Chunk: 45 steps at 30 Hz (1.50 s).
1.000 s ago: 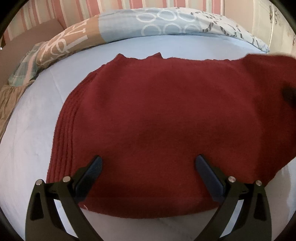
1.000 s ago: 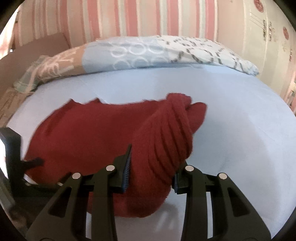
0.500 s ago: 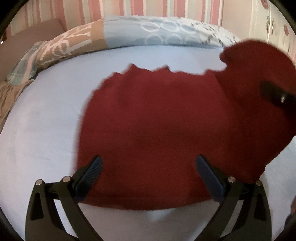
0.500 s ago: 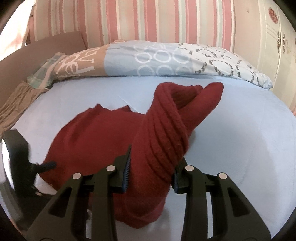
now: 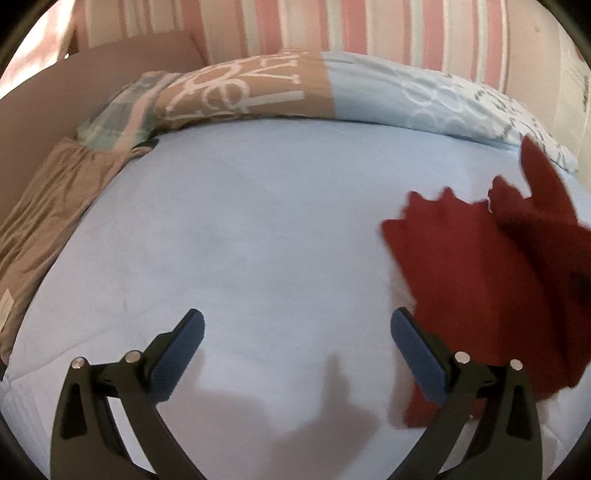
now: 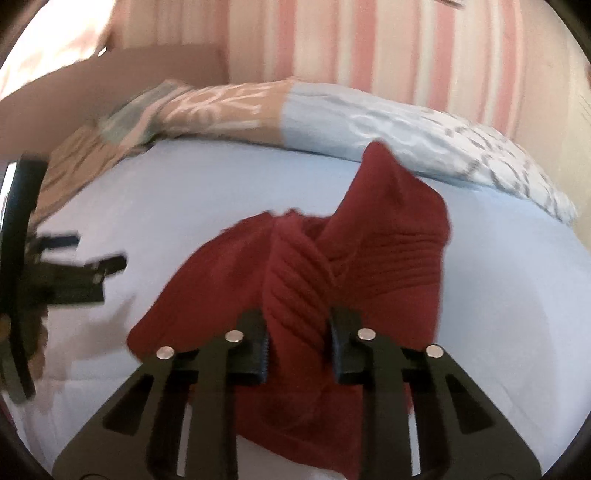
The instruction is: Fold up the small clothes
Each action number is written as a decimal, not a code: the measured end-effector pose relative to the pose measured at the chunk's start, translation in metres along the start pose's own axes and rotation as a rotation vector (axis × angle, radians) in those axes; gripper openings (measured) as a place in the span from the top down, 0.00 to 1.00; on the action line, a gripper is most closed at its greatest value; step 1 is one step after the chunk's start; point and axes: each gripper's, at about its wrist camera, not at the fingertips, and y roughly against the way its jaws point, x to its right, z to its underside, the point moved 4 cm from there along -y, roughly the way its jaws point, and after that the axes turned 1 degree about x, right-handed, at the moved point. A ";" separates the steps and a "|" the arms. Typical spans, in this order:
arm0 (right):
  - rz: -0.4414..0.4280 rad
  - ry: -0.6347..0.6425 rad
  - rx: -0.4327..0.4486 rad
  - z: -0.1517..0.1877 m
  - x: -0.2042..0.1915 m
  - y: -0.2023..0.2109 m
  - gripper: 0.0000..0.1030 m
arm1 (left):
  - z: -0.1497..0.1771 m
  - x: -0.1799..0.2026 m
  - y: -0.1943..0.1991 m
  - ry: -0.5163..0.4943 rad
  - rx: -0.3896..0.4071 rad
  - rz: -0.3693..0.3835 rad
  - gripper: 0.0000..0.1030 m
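Nearest, the right tool (image 6: 297,345) pinches a bunched ribbed fold of the red knit garment (image 6: 295,295); its jaws have just been closing on it, likely to keep the lifted edge from slipping while carrying it over. The rest trails on the light-blue bed (image 6: 517,295). The left tool (image 5: 295,345) hangs wide and empty just beside it. Patterned pillows (image 5: 258,96) lie beyond.

Blue bedsheet (image 5: 258,240), patterned pillow (image 5: 424,99) — striped wall (image 5: 369,26)
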 end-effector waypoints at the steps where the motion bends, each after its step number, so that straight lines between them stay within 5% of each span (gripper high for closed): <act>1: -0.004 0.005 -0.012 0.001 -0.006 -0.003 0.78 | 0.002 -0.007 0.001 0.013 -0.003 -0.001 0.02; 10: -0.050 0.189 -0.114 0.030 -0.089 -0.028 0.80 | 0.017 -0.043 0.010 0.048 0.000 -0.045 0.02; 16: -0.055 0.191 -0.148 0.030 -0.090 -0.038 0.79 | 0.020 -0.053 0.008 0.065 -0.014 -0.046 0.02; 21: -0.193 0.082 -0.117 0.020 -0.069 -0.004 0.42 | 0.017 -0.039 0.012 0.046 -0.012 -0.007 0.02; 25: -0.224 0.012 -0.093 0.014 -0.046 0.023 0.41 | 0.015 -0.022 0.013 -0.018 -0.005 -0.004 0.02; 40: 0.084 -0.248 -0.035 0.053 0.060 0.026 0.42 | 0.015 0.006 0.000 -0.018 -0.037 0.108 0.02; 45: 0.141 -0.294 -0.049 0.070 0.081 0.021 0.26 | 0.013 0.027 0.020 -0.046 -0.010 0.184 0.02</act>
